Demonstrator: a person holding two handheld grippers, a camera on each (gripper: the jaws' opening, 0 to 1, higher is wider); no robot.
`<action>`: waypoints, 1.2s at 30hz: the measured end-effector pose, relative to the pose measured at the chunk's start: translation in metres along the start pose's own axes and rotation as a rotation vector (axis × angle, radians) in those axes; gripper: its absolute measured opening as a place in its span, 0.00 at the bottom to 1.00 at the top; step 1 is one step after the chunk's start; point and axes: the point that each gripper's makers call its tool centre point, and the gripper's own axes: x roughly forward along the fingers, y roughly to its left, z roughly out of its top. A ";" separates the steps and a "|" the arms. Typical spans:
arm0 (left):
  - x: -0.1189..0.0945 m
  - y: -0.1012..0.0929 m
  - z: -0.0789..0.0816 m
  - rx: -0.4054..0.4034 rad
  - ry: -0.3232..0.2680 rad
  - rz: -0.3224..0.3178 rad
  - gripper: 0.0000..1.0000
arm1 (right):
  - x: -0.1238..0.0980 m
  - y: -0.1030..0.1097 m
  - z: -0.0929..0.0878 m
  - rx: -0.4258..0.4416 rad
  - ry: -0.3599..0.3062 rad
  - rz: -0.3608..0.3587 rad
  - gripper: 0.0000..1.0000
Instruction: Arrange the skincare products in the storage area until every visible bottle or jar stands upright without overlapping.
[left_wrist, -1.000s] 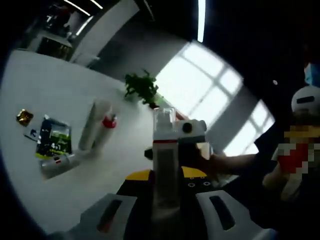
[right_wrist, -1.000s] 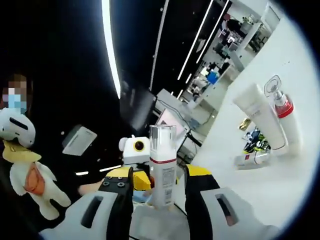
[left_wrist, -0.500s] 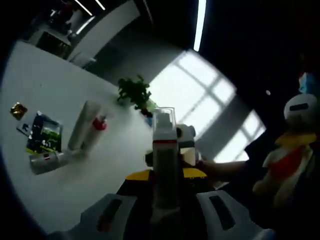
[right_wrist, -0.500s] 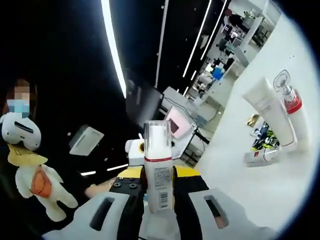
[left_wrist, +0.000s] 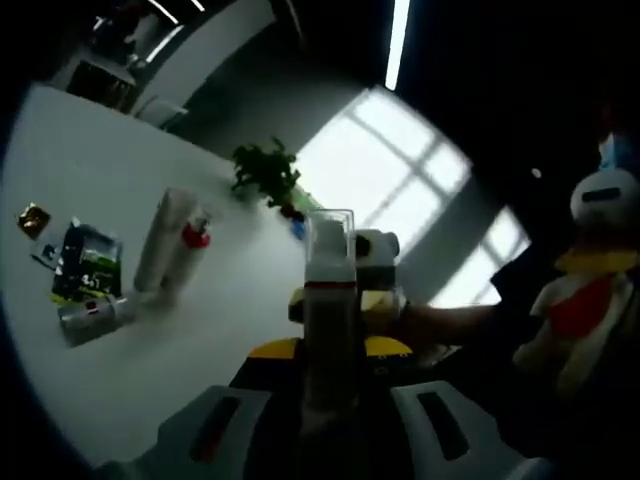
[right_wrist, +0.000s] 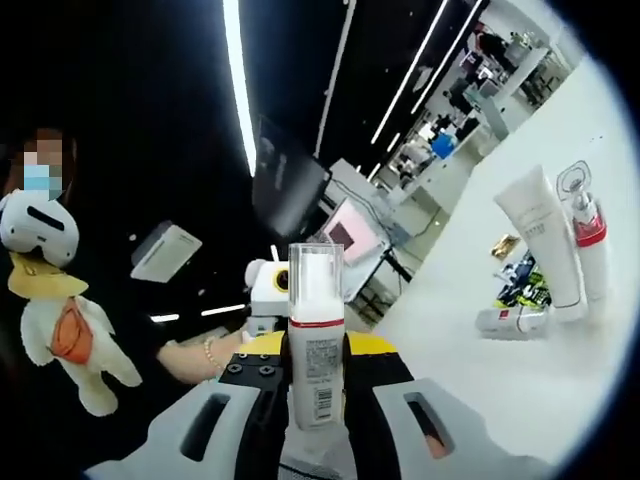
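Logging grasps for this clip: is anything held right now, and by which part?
Yes. One bottle with a clear cap and red band, seen in both views, sits between the jaws of the left hand-held gripper and the right hand-held gripper, held by its lower body.

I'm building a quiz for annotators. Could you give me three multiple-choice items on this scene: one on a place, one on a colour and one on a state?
1. Where is the potted plant?
A. at the table's far edge, by the window
B. between the jaws
C. on the floor

2. What colour is the band under the held bottle's clear cap?
A. blue
B. red
C. green

3. How is the right gripper?
A. wide open
B. shut on the bottle
C. holding a tube

Key: 1 A, the potted plant stands where the table ends, before the window. 2 B, the bottle carries a red band. 3 B, the right gripper has its jaws pressed against the bottle's sides.
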 end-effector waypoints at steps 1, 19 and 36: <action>-0.001 0.000 -0.003 0.002 0.026 0.007 0.19 | 0.001 0.000 0.000 -0.007 0.009 -0.001 0.19; -0.018 0.003 0.015 0.357 0.253 0.152 0.33 | -0.010 -0.010 -0.017 -0.449 0.290 -0.088 0.19; -0.013 0.001 0.023 0.678 0.461 0.207 0.28 | -0.007 -0.010 -0.034 -0.637 0.397 -0.072 0.19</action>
